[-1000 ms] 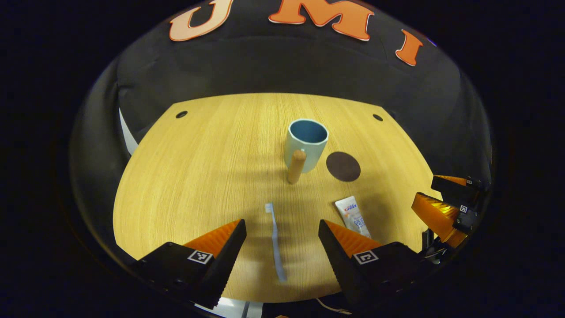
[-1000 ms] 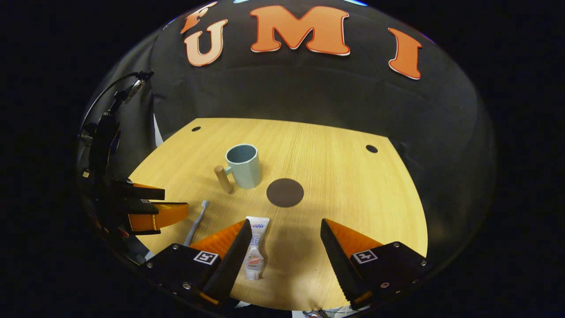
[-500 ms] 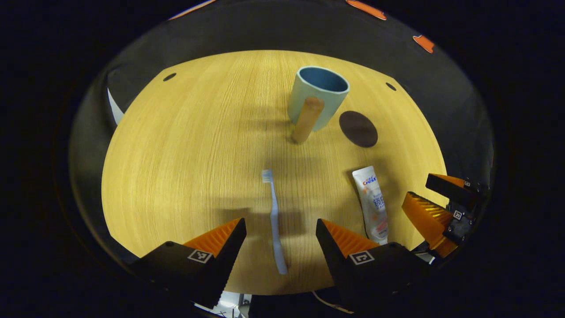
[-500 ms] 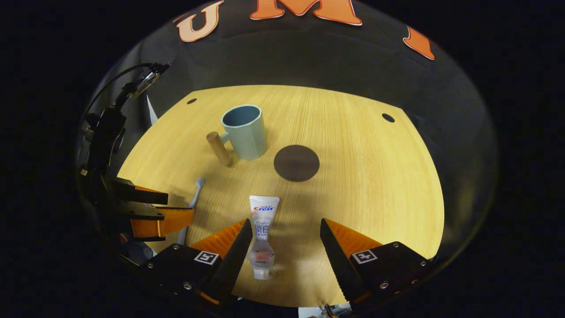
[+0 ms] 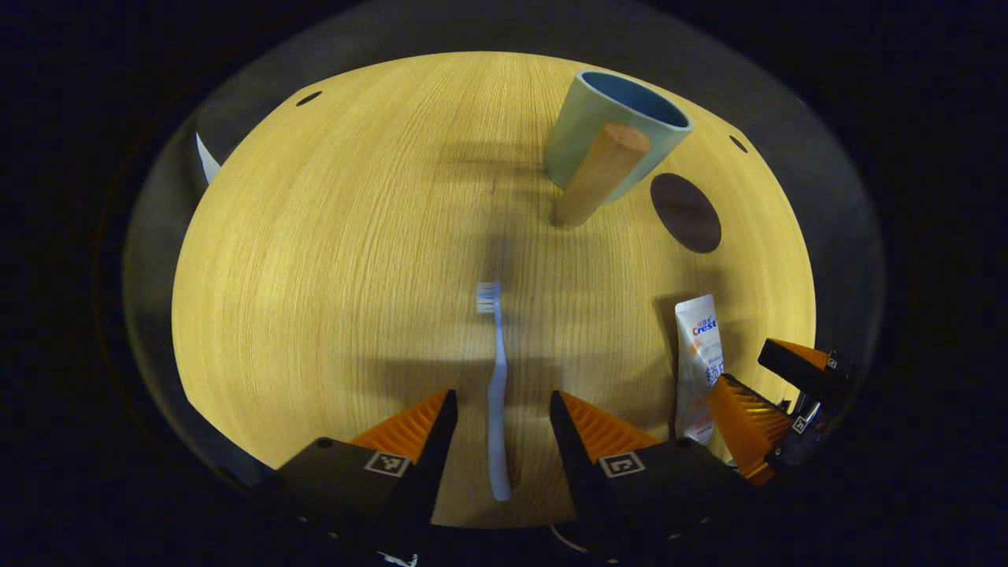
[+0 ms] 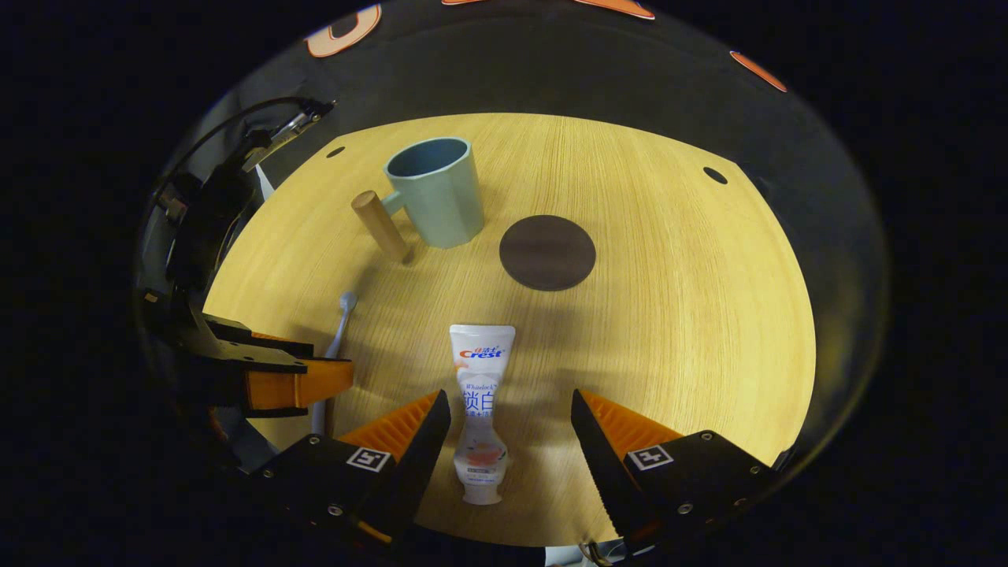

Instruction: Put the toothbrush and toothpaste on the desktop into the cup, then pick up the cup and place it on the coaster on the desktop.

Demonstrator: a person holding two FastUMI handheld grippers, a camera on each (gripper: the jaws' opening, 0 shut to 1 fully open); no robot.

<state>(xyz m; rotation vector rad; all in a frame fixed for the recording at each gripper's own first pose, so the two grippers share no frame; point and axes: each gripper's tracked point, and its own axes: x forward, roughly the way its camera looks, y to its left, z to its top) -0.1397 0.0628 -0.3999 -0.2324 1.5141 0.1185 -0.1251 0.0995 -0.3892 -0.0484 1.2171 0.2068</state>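
Two grippers working at once, both spread, neither touching anything yet. Left gripper [image 5: 498,409] straddling toothbrush [image 5: 495,378] handle near its tail; right gripper [image 6: 508,425] straddling toothpaste [image 6: 481,405] lower body, tube lying nearer left finger. Both items lying flat on desktop [image 6: 669,315]. Cup [image 6: 433,193] standing far, wooden handle pointing left; coaster [image 6: 547,252] just right of it. Risks: thin brush slipping or pivoting when pinched at tail; off-centre tube getting nudged sideways; soft tube squashing; grippers crowding each other over cup mouth.
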